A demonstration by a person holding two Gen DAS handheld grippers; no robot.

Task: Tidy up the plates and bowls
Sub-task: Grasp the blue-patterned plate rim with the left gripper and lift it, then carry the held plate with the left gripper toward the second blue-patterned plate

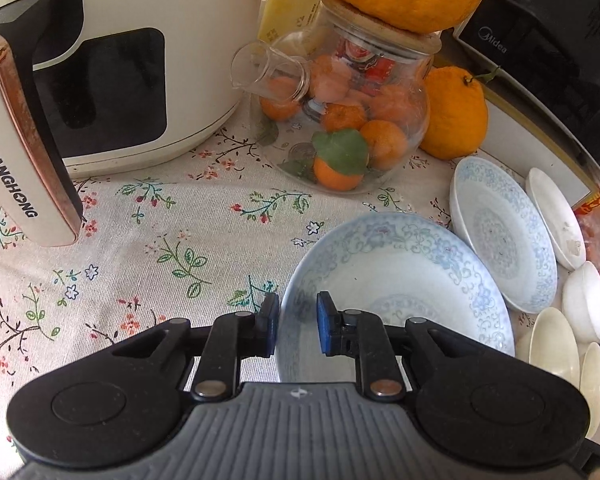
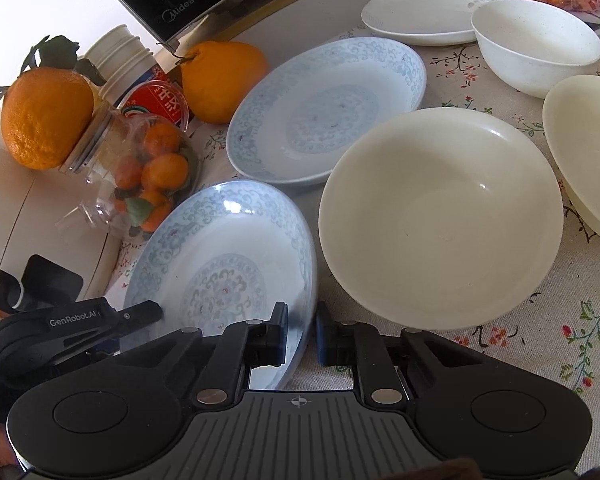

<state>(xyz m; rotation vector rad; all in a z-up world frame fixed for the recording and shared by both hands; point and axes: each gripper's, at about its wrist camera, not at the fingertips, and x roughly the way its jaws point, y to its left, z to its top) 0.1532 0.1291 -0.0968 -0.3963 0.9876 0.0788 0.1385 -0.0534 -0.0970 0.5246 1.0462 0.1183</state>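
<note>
Grippers, 2 of them, pinching 1 blue-patterned plate (image 2: 224, 264) by opposite rims.
Left gripper (image 1: 297, 326) and right gripper (image 2: 301, 334) each clamp an edge, likely to lift it level from the surface (image 1: 148, 248); cream bowl (image 2: 440, 216) sits just beside, second patterned plate (image 2: 324, 112) beyond, fruit jar (image 1: 352, 120) near.

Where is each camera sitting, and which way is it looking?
Left wrist: rides the left gripper, looking down over its jaws, shut on the near blue-patterned plate's rim; air fryer behind.
Right wrist: rides the right gripper, looking down at the same plate's opposite rim; the left gripper shows.
Shared: that plate, the second blue-patterned plate, the glass jar.
</note>
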